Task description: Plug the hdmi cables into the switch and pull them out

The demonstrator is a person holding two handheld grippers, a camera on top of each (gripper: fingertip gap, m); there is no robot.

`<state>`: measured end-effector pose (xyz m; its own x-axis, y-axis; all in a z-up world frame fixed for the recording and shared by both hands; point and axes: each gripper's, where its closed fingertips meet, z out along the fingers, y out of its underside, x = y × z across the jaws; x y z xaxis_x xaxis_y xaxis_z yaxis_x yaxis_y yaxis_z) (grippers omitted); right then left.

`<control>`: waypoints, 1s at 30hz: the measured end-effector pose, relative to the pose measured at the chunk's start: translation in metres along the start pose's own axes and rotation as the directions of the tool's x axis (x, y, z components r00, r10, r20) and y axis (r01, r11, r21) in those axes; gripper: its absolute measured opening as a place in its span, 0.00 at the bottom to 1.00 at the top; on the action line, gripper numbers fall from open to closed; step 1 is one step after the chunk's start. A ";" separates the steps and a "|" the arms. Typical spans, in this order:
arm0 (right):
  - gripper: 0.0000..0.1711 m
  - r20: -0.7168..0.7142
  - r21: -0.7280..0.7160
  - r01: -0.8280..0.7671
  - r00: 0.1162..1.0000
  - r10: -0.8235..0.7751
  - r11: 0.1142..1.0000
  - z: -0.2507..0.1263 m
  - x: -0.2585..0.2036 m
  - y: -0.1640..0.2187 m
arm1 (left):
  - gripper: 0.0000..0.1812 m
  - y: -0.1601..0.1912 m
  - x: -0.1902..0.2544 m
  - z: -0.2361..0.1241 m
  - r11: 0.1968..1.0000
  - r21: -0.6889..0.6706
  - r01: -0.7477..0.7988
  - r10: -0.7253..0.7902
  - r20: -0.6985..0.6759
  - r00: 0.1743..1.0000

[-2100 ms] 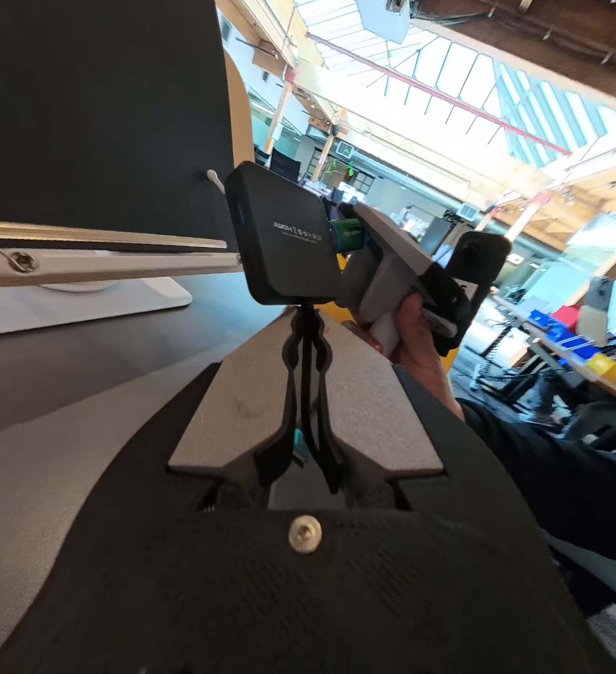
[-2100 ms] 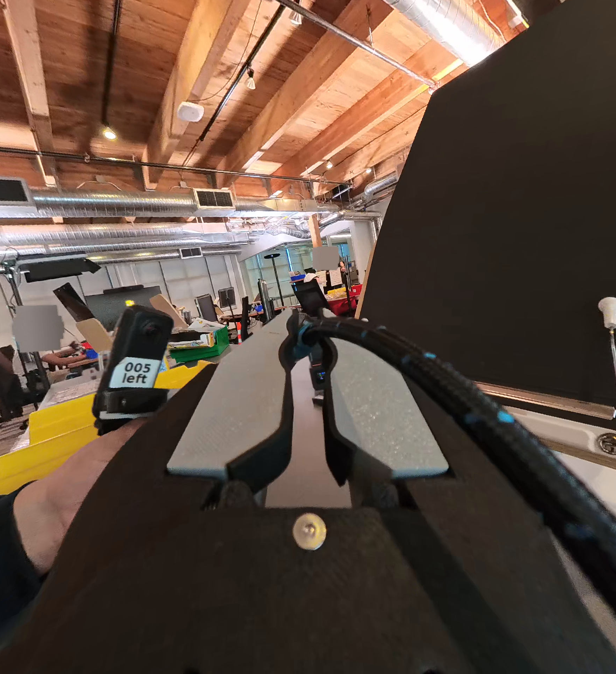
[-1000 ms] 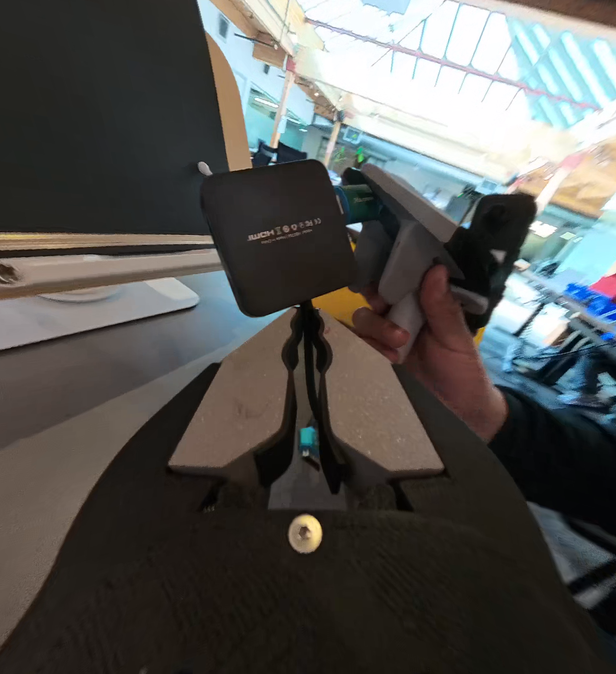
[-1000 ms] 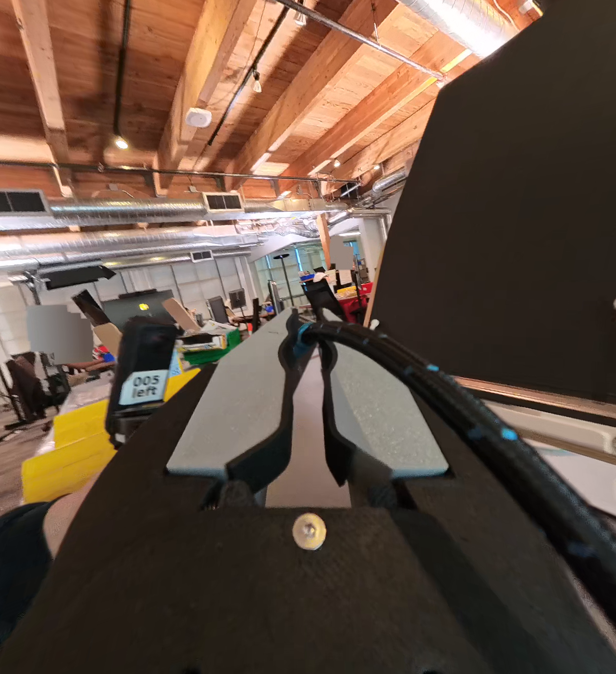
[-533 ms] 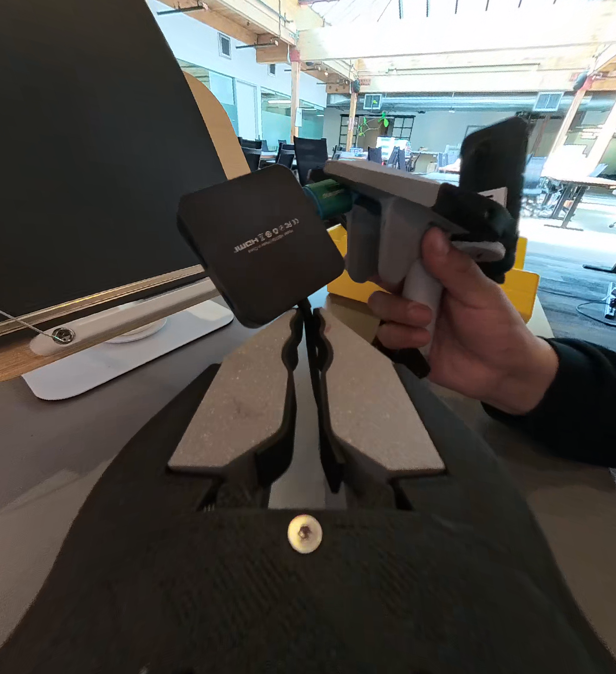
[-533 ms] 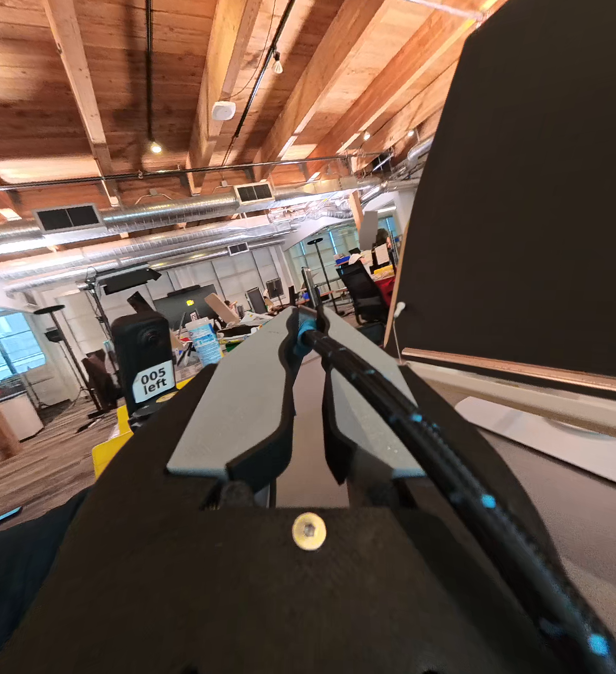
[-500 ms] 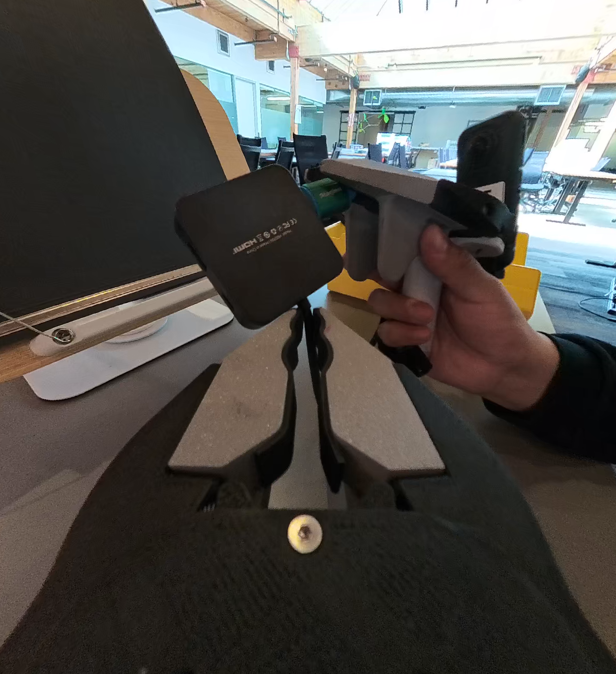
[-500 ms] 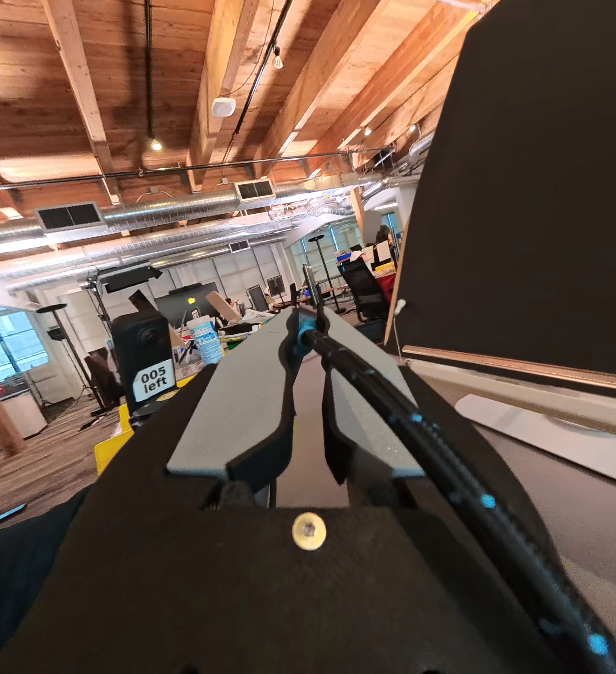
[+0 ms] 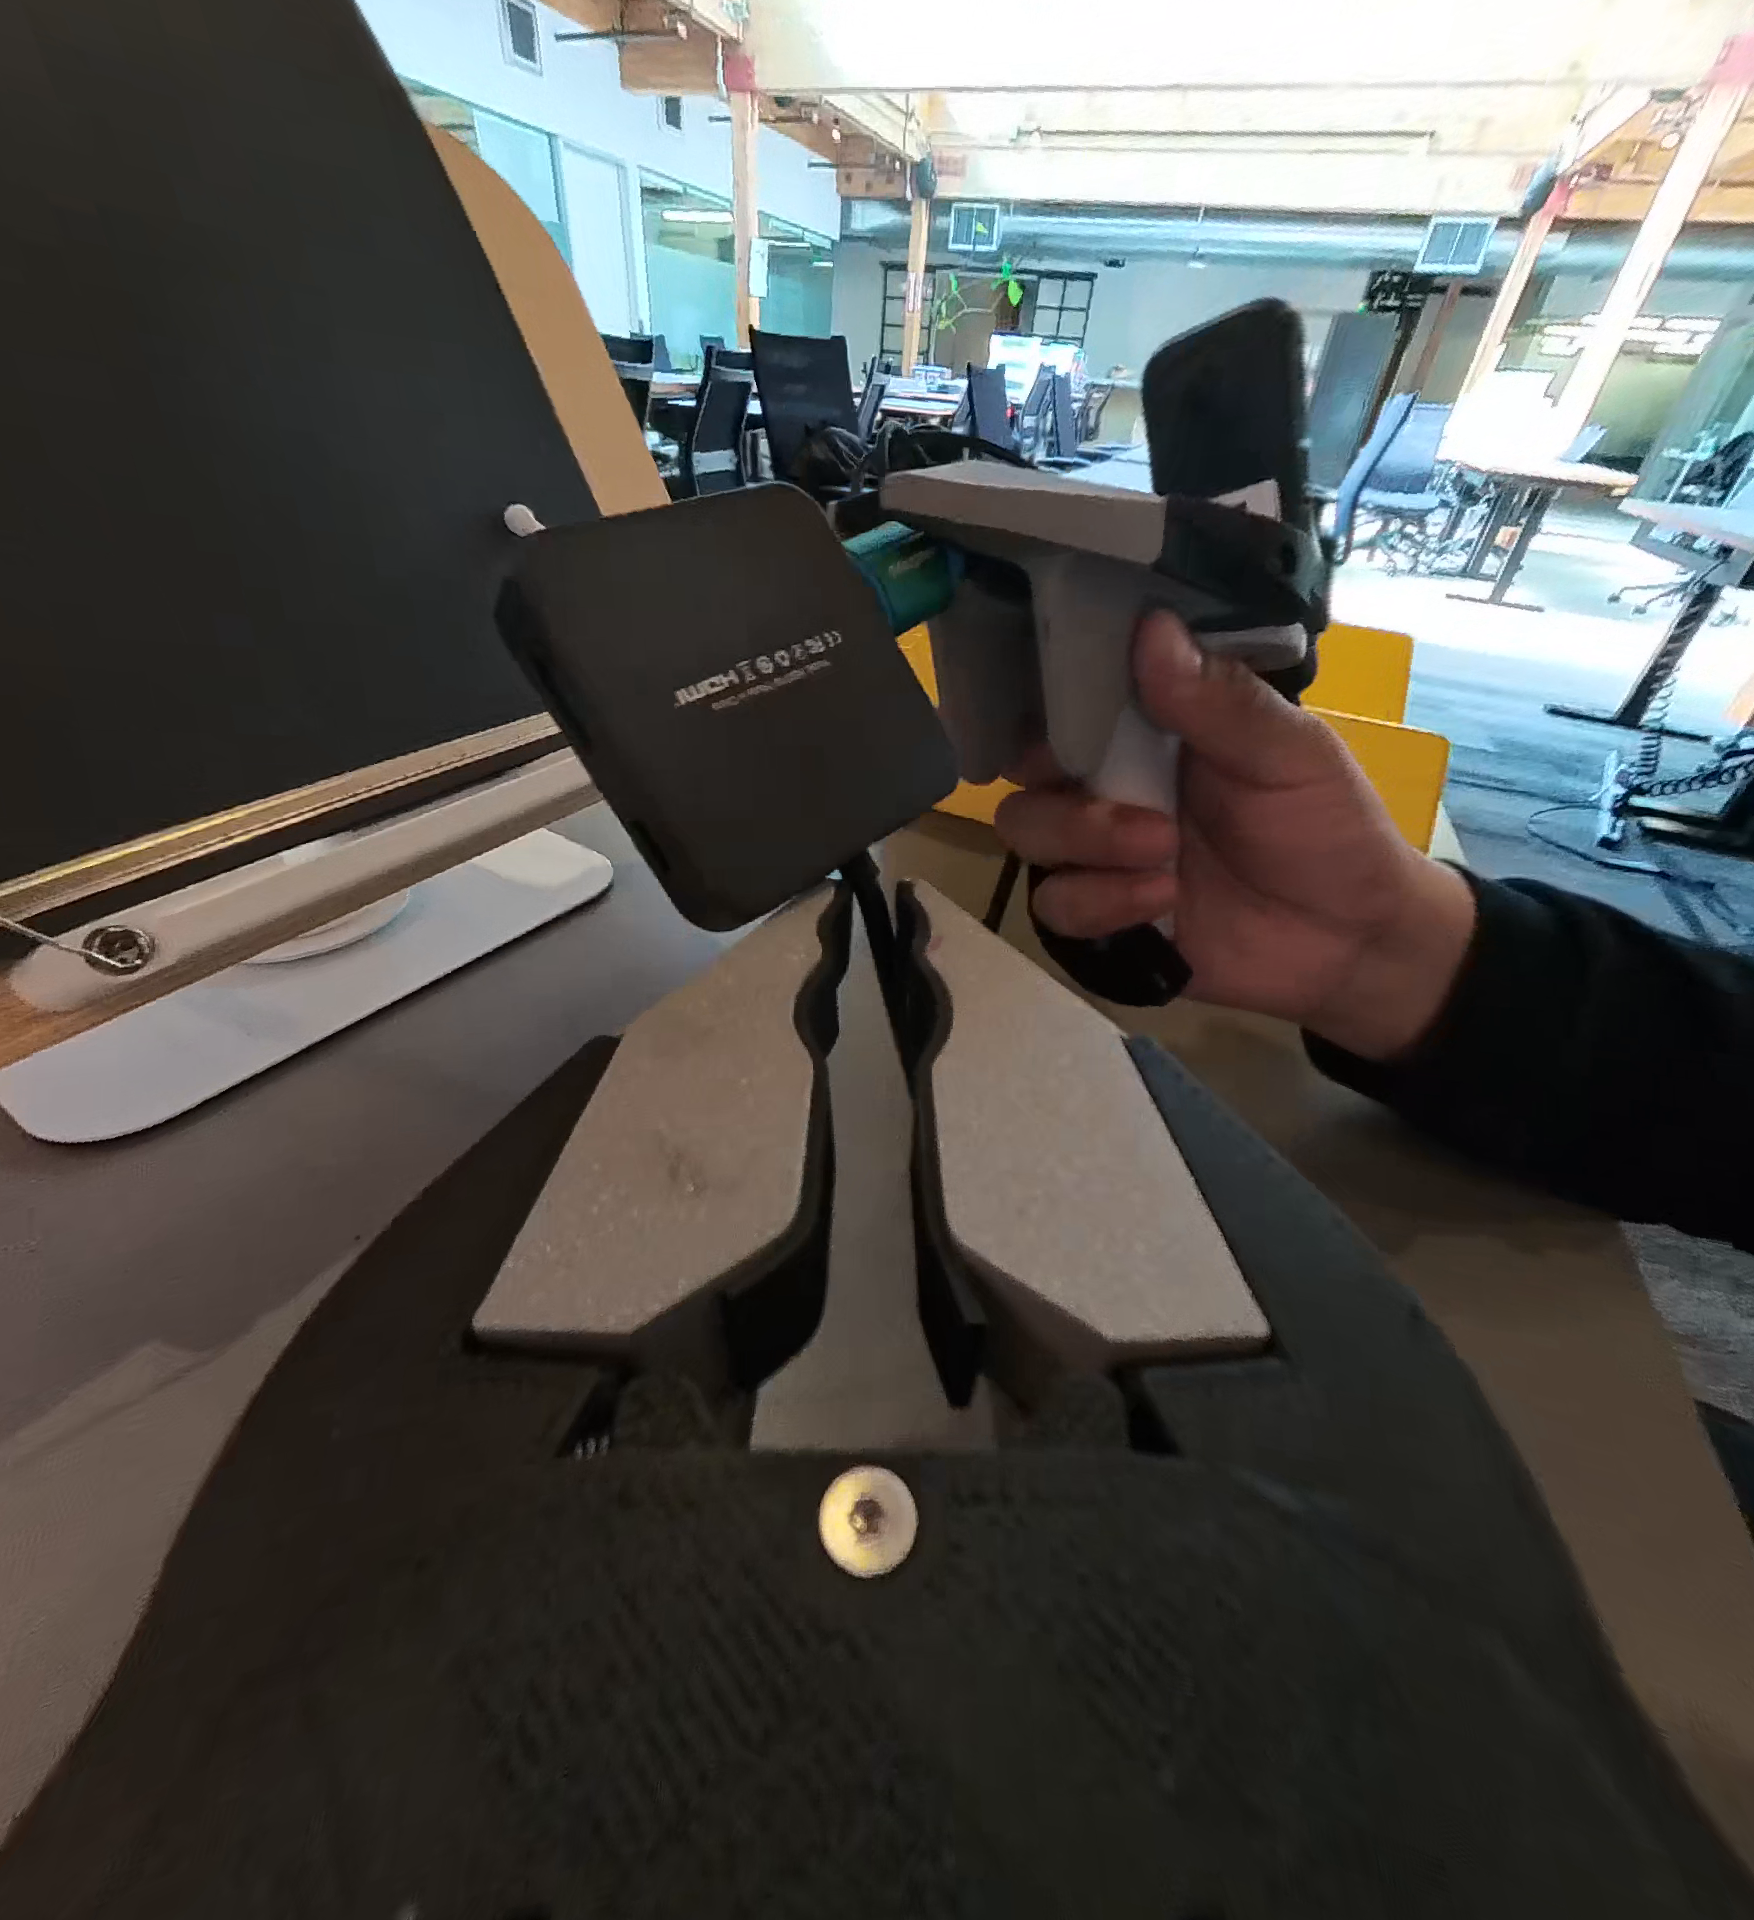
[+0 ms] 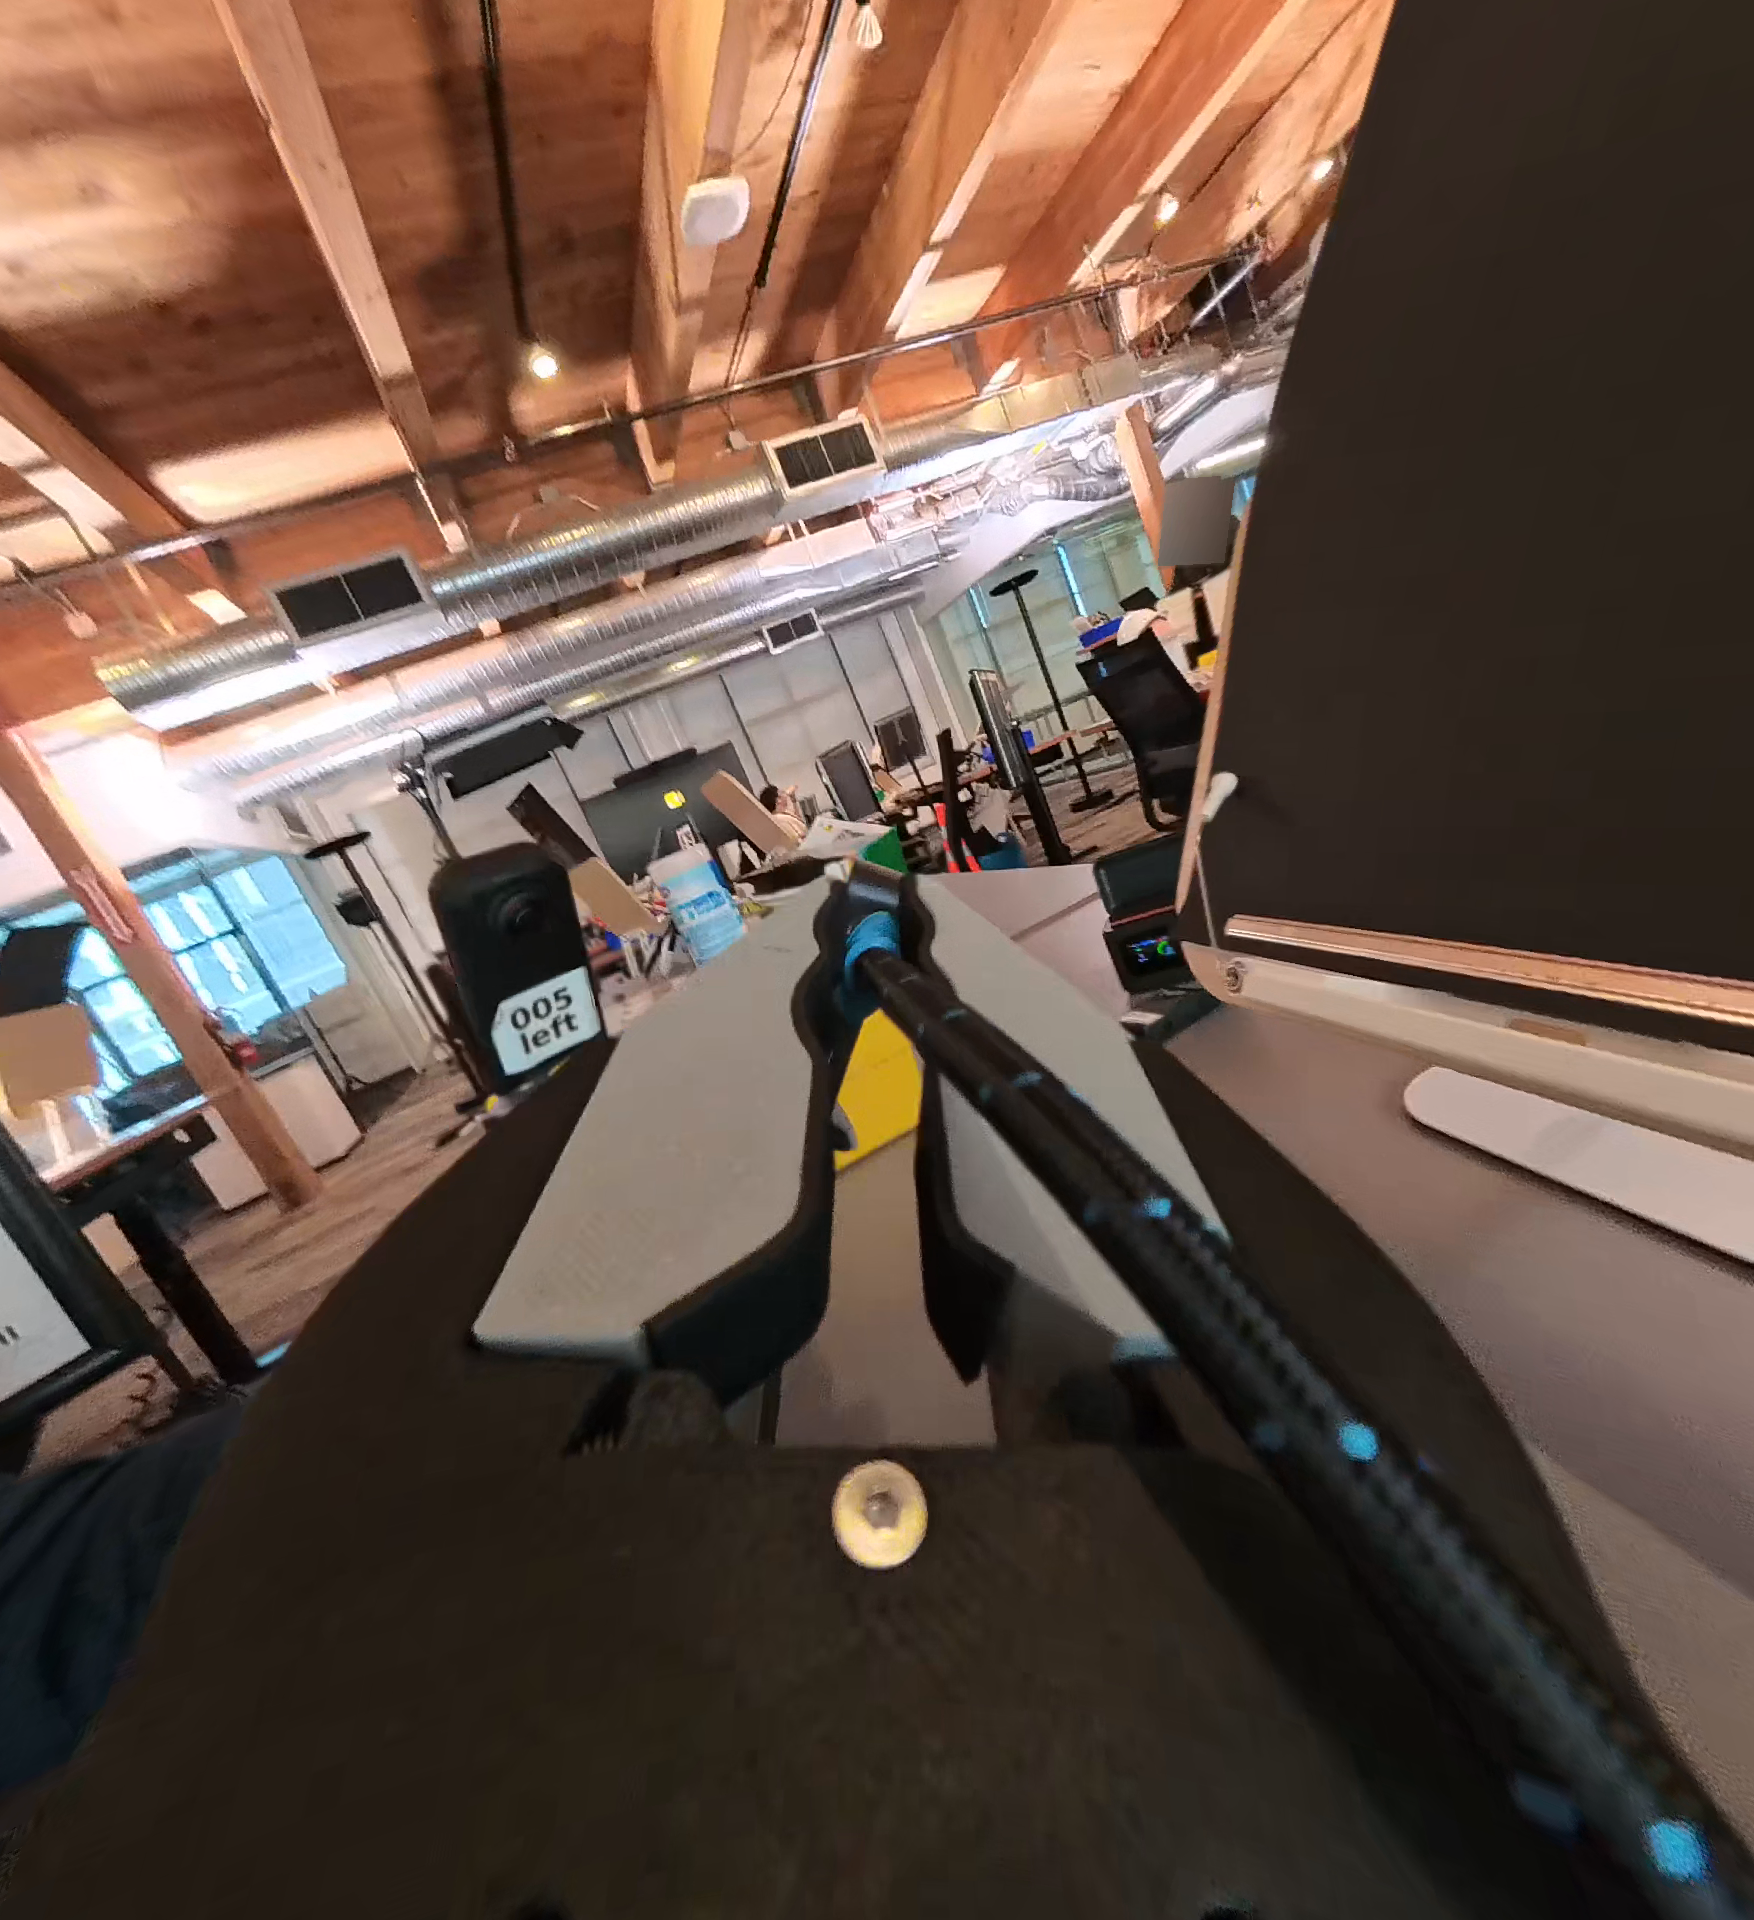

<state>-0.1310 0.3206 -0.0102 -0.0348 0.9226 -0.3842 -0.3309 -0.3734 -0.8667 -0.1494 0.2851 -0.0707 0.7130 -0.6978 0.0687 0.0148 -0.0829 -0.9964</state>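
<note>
switch [image 9: 727,707] is held aloft by its short lead, clamped in left gripper [image 9: 868,914]; right gripper [image 9: 914,499] is clamped on teal hdmi plug [image 9: 899,597], seated in switch's right edge, axis sideways.

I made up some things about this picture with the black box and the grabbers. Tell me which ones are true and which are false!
1. The left gripper pinches a thin black cord under the black switch. True.
2. The switch is lying flat on the table. False: it is held up in the air, above the table.
3. The right gripper is shut on a black braided cable with blue flecks. True.
4. The plug at the switch's edge is red. False: it is teal green.
5. A hand holds the right gripper's handle. True.
6. The big board behind the switch is white. False: it is black.
</note>
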 end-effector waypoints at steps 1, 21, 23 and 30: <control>0.04 0.010 0.009 -0.018 1.000 0.017 1.000 0.000 0.000 0.000 | 0.03 0.000 0.001 0.000 1.000 0.002 -0.020 0.020 0.005 1.000; 0.04 0.143 0.039 -0.095 0.986 0.089 0.995 -0.001 -0.016 -0.006 | 0.10 -0.026 0.003 -0.015 0.918 0.133 0.374 -0.337 -0.238 0.911; 0.04 0.141 0.009 -0.080 0.987 0.077 0.997 -0.002 -0.016 -0.003 | 0.08 -0.028 0.005 -0.016 0.917 0.139 0.375 -0.332 -0.257 0.908; 0.04 0.186 0.002 -0.061 0.981 0.060 0.998 -0.005 -0.021 -0.001 | 0.07 -0.029 0.012 -0.018 0.918 0.154 0.366 -0.313 -0.286 0.905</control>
<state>-0.1251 0.3015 -0.0028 -0.2289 0.9006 -0.3694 -0.3298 -0.4288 -0.8411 -0.1536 0.2666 -0.0405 0.4402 -0.8096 0.3882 0.3827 -0.2220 -0.8968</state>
